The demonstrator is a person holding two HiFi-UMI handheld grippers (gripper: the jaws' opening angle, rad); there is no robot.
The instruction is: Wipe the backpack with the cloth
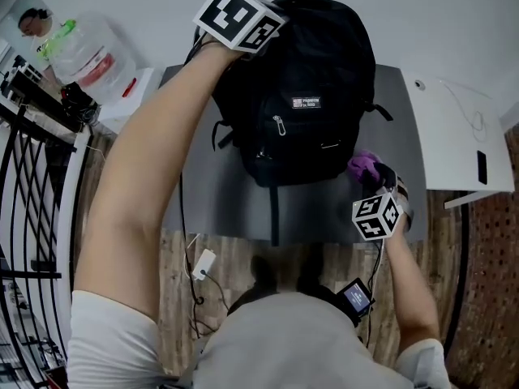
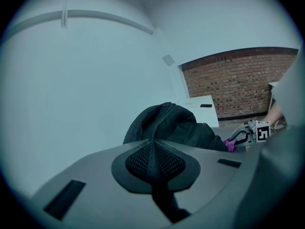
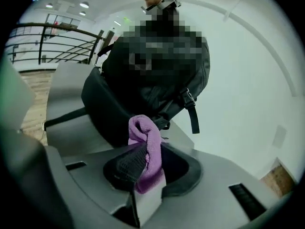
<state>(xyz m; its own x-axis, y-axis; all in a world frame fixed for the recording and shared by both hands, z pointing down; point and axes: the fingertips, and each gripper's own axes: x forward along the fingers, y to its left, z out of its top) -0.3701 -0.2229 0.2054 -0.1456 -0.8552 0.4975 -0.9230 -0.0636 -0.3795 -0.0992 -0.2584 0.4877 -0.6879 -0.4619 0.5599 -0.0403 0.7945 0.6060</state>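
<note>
Purple cloth (image 3: 148, 144) pinched in the right gripper (image 3: 143, 156), near the table's (image 1: 219, 201) front right corner.
Backpack (image 1: 300, 96) stands upright just beyond and left of it; left gripper (image 2: 153, 151), jaws together, sits at its top.

Items shown: one black backpack (image 1: 300, 96); one purple cloth (image 1: 363, 166); two hand-held grippers, namely the left gripper (image 2: 153, 160) and the right gripper (image 3: 142, 163); one grey table (image 1: 211, 193); one white desk (image 1: 454, 144); one clear water jug (image 1: 85, 51); one white plug adapter (image 1: 203, 263); one small screen device (image 1: 356, 297).
</note>
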